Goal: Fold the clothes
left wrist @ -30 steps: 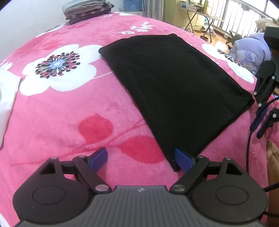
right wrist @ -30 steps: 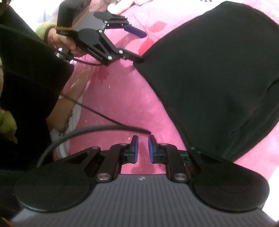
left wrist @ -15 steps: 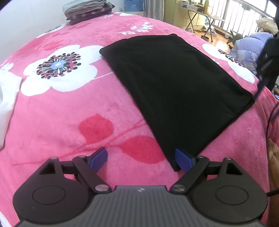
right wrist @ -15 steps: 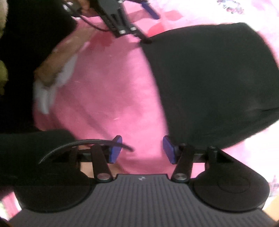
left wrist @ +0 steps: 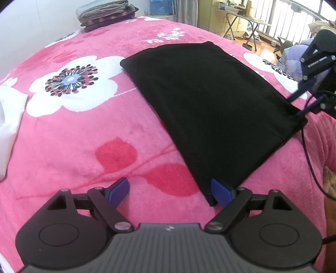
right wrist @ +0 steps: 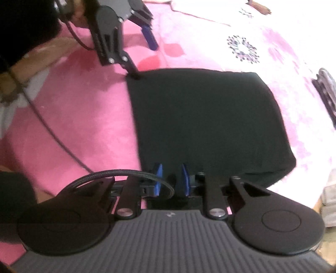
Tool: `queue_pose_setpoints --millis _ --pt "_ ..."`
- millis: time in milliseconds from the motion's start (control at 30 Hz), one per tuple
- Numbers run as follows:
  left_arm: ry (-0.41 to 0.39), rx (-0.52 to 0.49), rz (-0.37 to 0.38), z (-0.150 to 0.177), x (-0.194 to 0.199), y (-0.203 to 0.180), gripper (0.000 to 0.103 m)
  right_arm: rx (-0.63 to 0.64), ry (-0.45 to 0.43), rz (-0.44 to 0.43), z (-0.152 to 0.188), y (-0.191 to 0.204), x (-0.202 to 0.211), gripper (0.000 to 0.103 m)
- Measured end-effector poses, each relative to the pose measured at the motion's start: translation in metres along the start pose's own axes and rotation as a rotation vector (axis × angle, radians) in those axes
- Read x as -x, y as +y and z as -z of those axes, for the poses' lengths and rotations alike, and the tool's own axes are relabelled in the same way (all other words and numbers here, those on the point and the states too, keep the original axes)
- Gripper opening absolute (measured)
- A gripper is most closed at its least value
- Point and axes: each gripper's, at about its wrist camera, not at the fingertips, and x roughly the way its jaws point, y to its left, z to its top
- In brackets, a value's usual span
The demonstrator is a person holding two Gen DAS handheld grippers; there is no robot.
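While jaws close, right hand-held gripper (right wrist: 170,180) — over black cloth (right wrist: 205,117).

The soft fleece bed blanket (left wrist: 69,145) is hot pink, printed with large white flowers whose centres are pale blue ringed by black and dark red dots, plus red leaf shapes on thin pink stems just ahead of the left tool (left wrist: 170,190). The folded rectangular cloth garment (left wrist: 205,109) lying ahead of that tool is plain black, with no pattern. Both tools have black arms and grey ribbed bodies; the 2 pads (left wrist: 118,188) of each are bright blue, as on the right tool (right wrist: 171,178). Far beyond the left tool, a stack of folded fabrics (left wrist: 105,12) shows grey-beige over dark maroon checks. To its left, a white cloth (left wrist: 9,117) is plain.
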Motion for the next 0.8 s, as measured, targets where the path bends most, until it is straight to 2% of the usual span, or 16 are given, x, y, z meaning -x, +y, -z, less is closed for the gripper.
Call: queue_pose_setpoints --millis 100,200,267,333,367,400,500,633,733,800 --pt "-0.002 -0.001 0.001 0.0 0.0 0.0 0.087 -0.005 0.034 -0.087 0.0 -0.003 0.006 0.02" --pt "-0.004 -0.003 -0.001 0.0 0.0 0.0 0.087 -0.001 0.037 -0.13 0.002 -0.009 0.018 0.021" --pt "-0.006 -0.005 -0.001 0.001 0.0 0.0 0.087 -0.077 0.001 -0.251 0.001 -0.019 0.028 0.021" --pt "-0.006 -0.008 -0.003 0.0 0.001 -0.001 0.087 -0.144 -0.027 -0.376 0.0 -0.027 0.036 0.028" --pt "-0.006 -0.009 -0.003 0.0 0.001 -0.001 0.087 -0.138 -0.006 -0.445 -0.002 -0.026 0.037 0.034" --pt "-0.006 -0.01 -0.004 0.0 0.001 -0.001 0.087 -0.096 0.042 -0.482 -0.004 -0.022 0.037 0.046" --pt "-0.005 -0.01 -0.006 0.0 0.0 -0.001 0.087 0.031 0.186 -0.584 -0.011 -0.008 0.035 0.057" --pt "-0.005 -0.013 -0.011 0.0 0.0 -0.003 0.087 0.212 0.396 -0.592 -0.016 0.007 0.023 0.061" --pt "-0.004 -0.013 -0.01 -0.001 0.0 -0.003 0.087 0.439 0.57 -0.475 -0.005 0.026 0.013 0.061" --pt "-0.004 -0.012 -0.01 -0.001 0.0 -0.002 0.087 0.559 0.643 -0.408 0.005 0.032 0.007 0.061"
